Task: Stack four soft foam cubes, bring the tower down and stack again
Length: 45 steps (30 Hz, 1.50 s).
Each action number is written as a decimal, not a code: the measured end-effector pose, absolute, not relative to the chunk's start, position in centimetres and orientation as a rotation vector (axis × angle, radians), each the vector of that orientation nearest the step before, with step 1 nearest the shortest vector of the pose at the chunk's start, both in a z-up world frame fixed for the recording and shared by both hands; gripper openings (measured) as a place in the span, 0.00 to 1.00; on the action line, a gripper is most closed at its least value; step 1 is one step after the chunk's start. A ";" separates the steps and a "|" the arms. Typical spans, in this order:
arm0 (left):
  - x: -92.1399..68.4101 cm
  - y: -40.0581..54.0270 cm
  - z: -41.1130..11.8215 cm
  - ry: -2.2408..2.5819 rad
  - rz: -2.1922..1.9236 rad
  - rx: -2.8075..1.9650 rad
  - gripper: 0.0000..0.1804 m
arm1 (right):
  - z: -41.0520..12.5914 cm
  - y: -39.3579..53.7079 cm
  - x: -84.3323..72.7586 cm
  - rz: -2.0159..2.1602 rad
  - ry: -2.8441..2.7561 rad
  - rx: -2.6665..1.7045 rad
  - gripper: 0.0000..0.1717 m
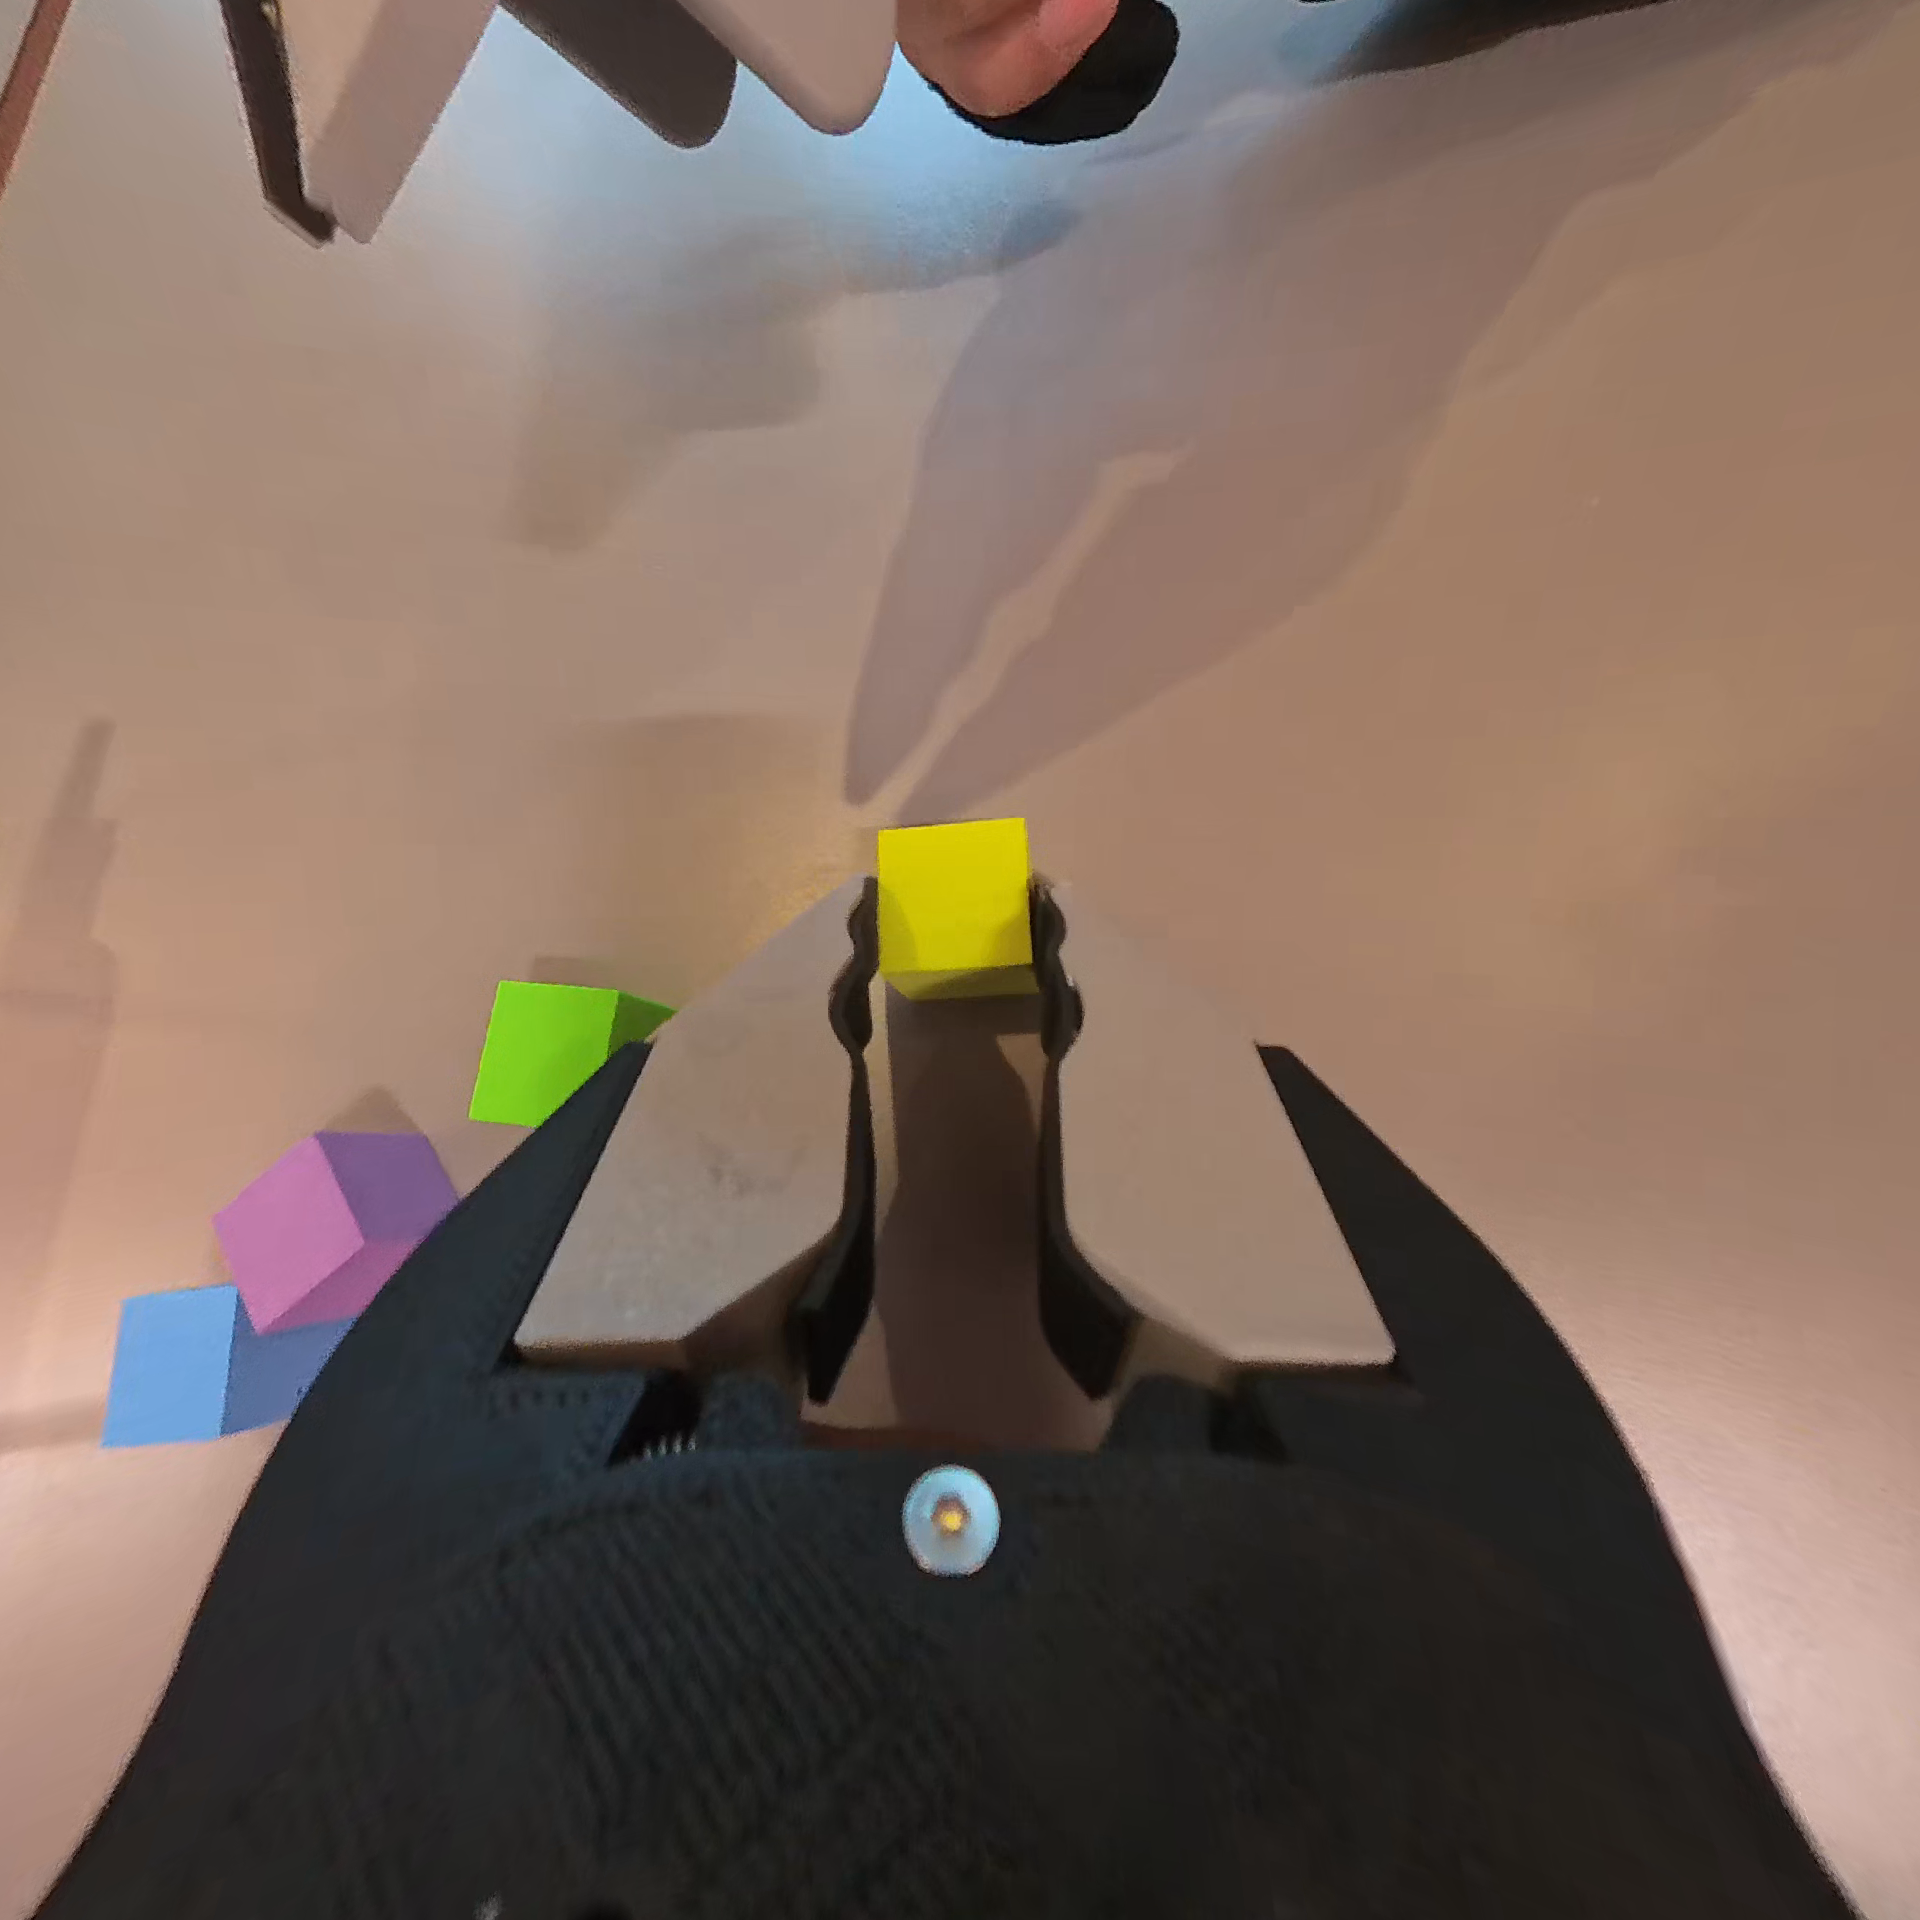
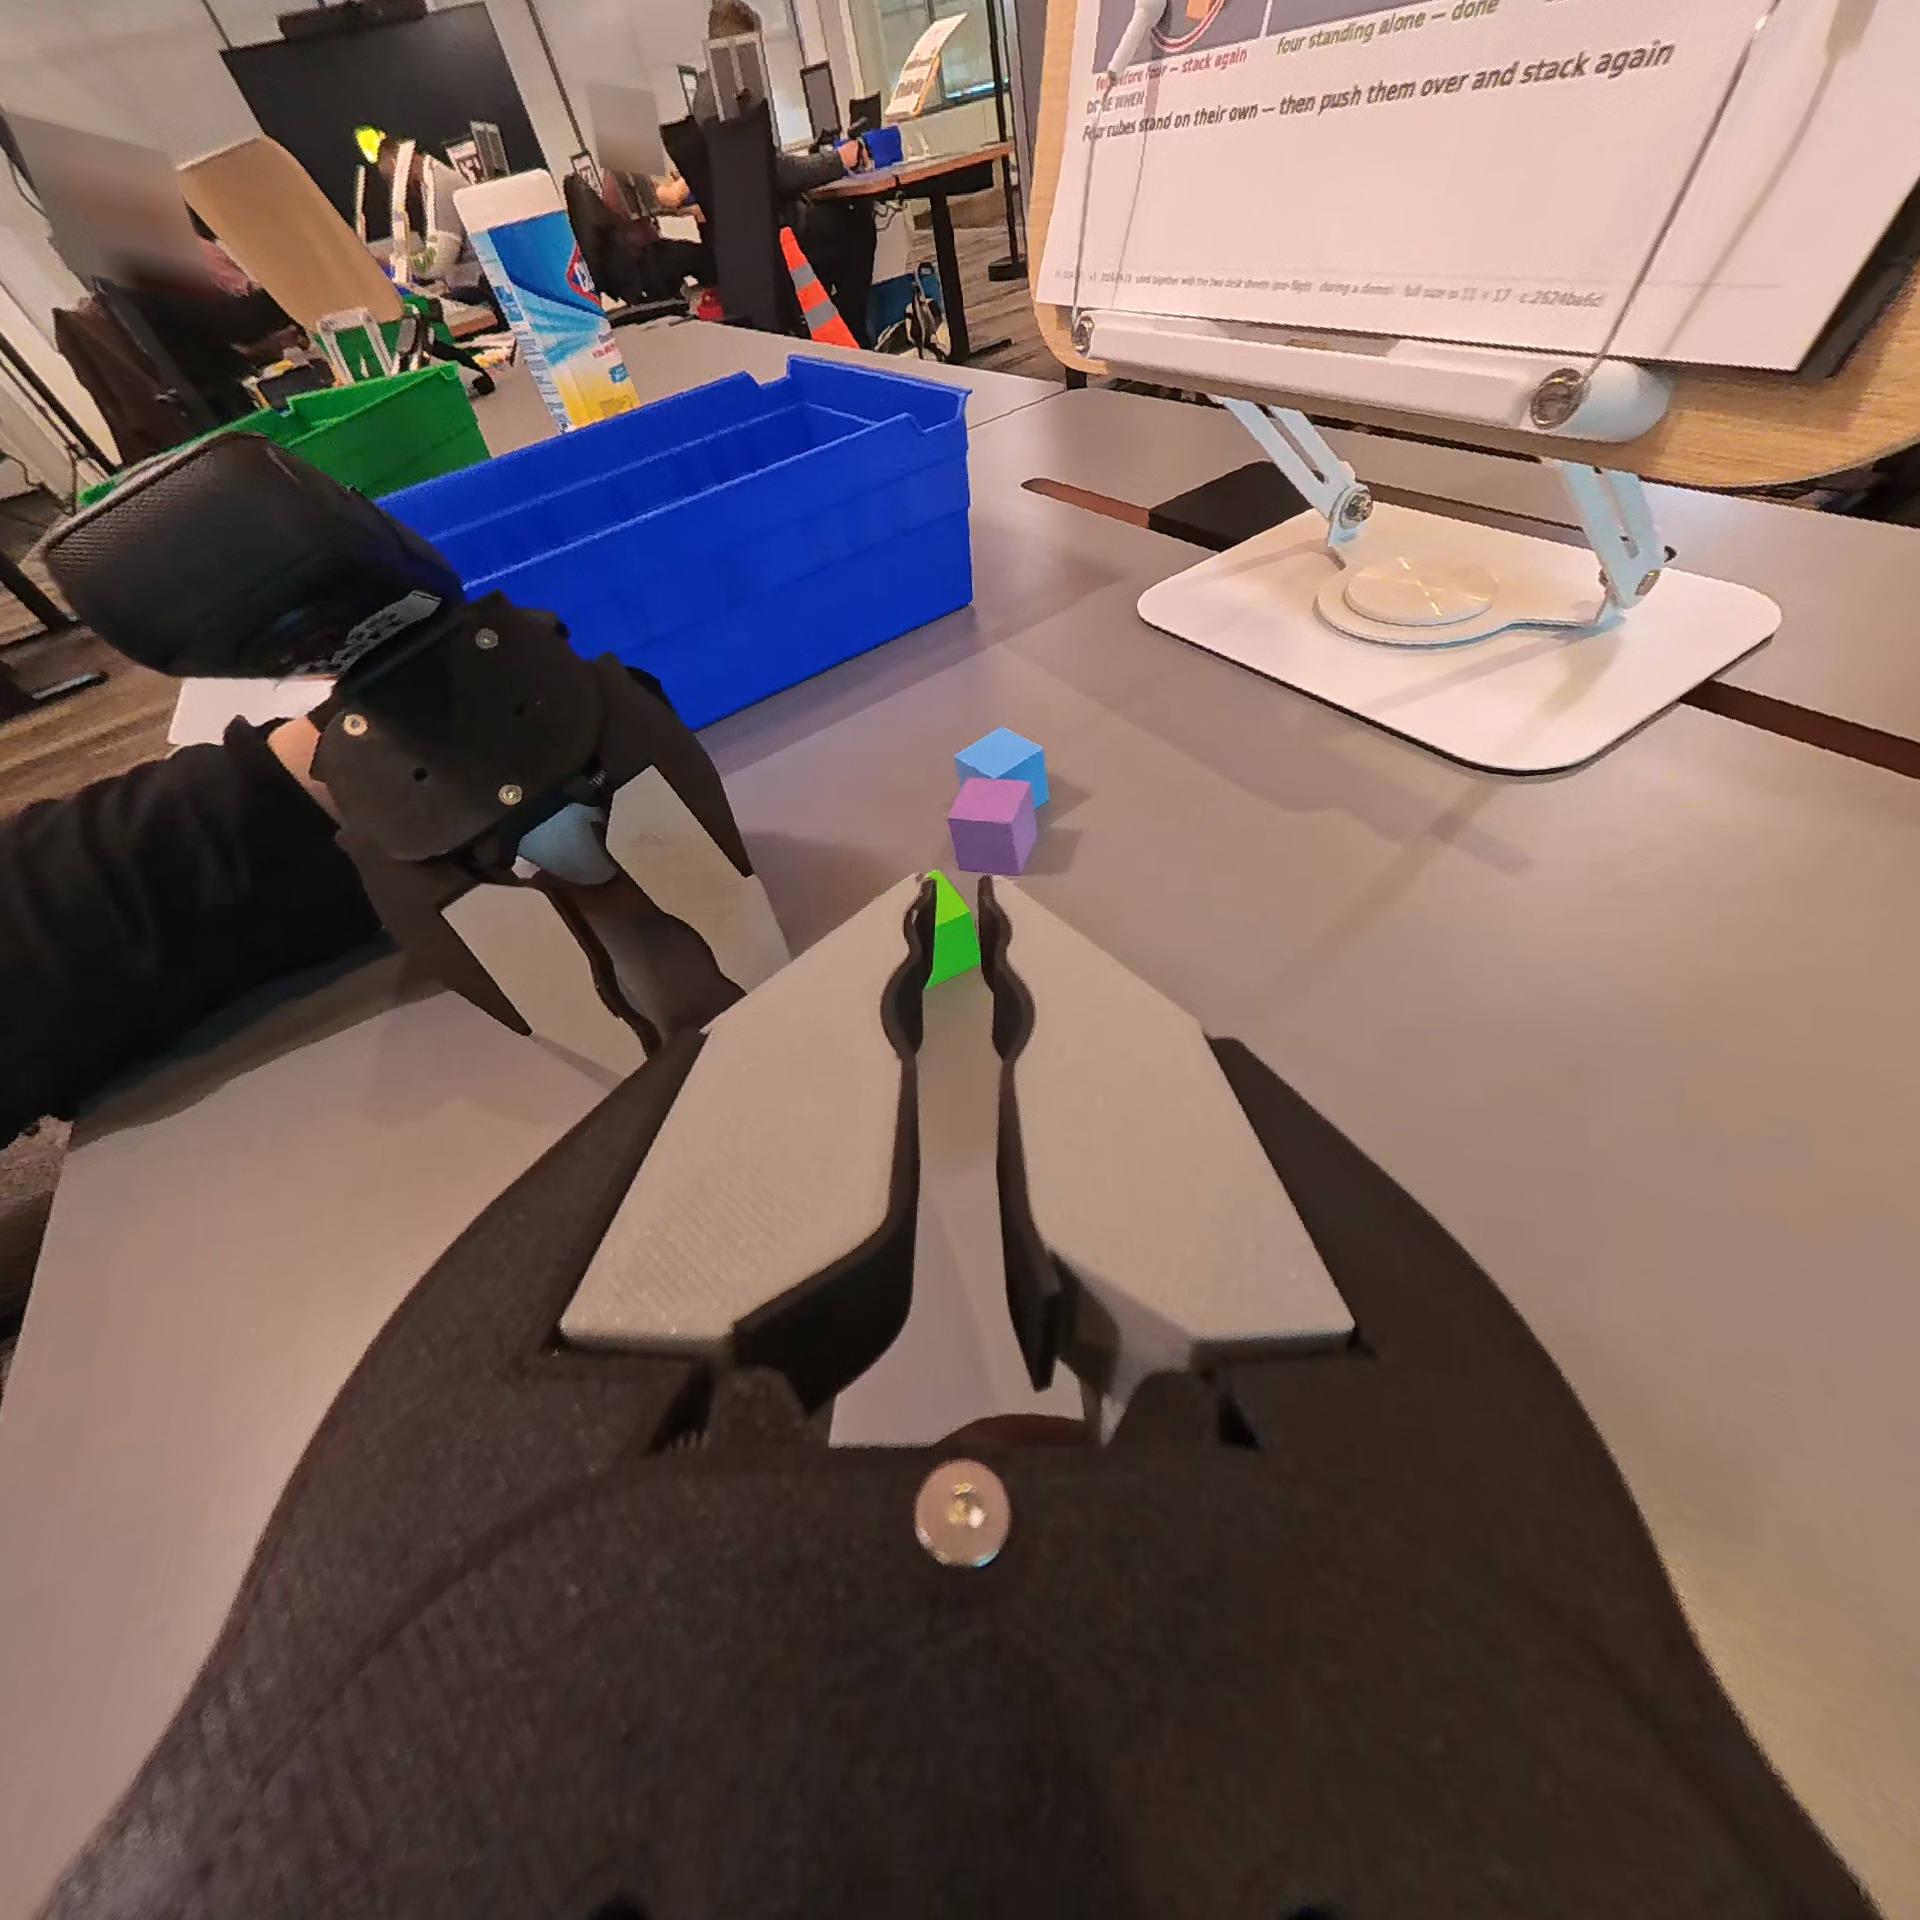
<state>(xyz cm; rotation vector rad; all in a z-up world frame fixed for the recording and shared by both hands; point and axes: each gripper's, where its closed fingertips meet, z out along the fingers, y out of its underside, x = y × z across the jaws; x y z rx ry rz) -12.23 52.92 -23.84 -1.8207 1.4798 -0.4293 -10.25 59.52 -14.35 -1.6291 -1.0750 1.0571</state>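
Note:
My left gripper (image 1: 956,935) is shut on a yellow foam cube (image 1: 954,899); both pads press its sides. I cannot tell whether the cube is off the grey table (image 1: 1455,831). To its left lie a green cube (image 1: 540,1049), a purple cube (image 1: 312,1226) and a blue cube (image 1: 177,1361); purple touches blue. In the right wrist view my right gripper (image 2: 951,899) is shut with only a narrow slit and holds nothing. The green cube (image 2: 951,935) shows through the slit, lying farther off. The purple cube (image 2: 992,826) and blue cube (image 2: 1000,761) lie beyond. The left gripper (image 2: 696,977) points down at the left, its tips hidden.
A blue bin (image 2: 727,540) stands at the back left with a green bin (image 2: 384,426) and a wipes canister (image 2: 551,301) behind it. A white document stand (image 2: 1455,623) stands at the back right. A hand (image 1: 1008,52) shows at the top edge. About 12 centimeters separates my left fingertips from my right.

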 end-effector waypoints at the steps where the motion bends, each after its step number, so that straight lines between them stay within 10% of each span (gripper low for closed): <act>1: -12.3 52.9 -23.8 1.478 -0.419 -1.820 0.15 | -14.4 59.4 -10.3 1.055 -1.082 -1.627 0.03; 12: -12.6 52.7 -21.7 1.393 -0.501 -1.797 0.29 | -14.1 59.1 -10.4 1.060 -1.086 -1.615 0.03; 45: -16.9 59.2 -23.5 1.252 -0.317 -1.946 0.22 | -14.0 57.4 -11.1 1.090 -1.151 -1.598 0.03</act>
